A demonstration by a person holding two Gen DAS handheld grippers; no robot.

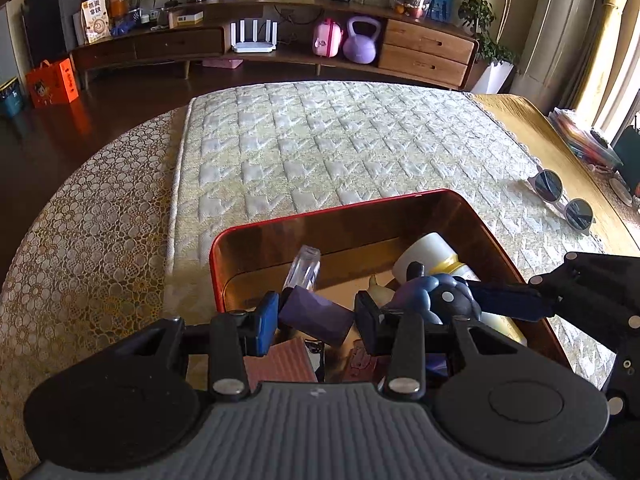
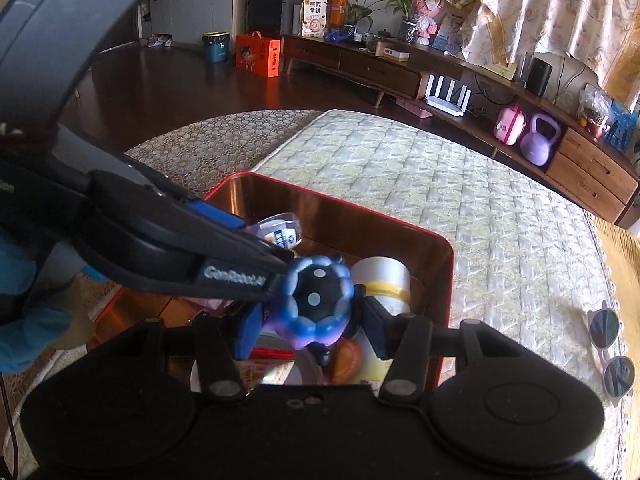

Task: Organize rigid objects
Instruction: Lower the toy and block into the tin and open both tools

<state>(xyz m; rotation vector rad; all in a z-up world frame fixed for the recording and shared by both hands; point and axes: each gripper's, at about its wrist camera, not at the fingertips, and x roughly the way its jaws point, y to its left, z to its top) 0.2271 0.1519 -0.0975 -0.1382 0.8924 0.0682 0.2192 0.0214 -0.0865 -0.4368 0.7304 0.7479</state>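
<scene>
A red tin box with a shiny copper inside sits on the quilted mat. In it lie a white and yellow bottle, a clear small bottle and other small items. My left gripper is over the box, its fingers around a purple box. My right gripper is shut on a blue and purple toy figure above the tin. Sunglasses lie on the mat to the right.
The quilted mat covers a table with a lace cloth at the left. A long wooden sideboard with a router, a pink case and a purple kettlebell stands behind. An orange box stands on the dark floor.
</scene>
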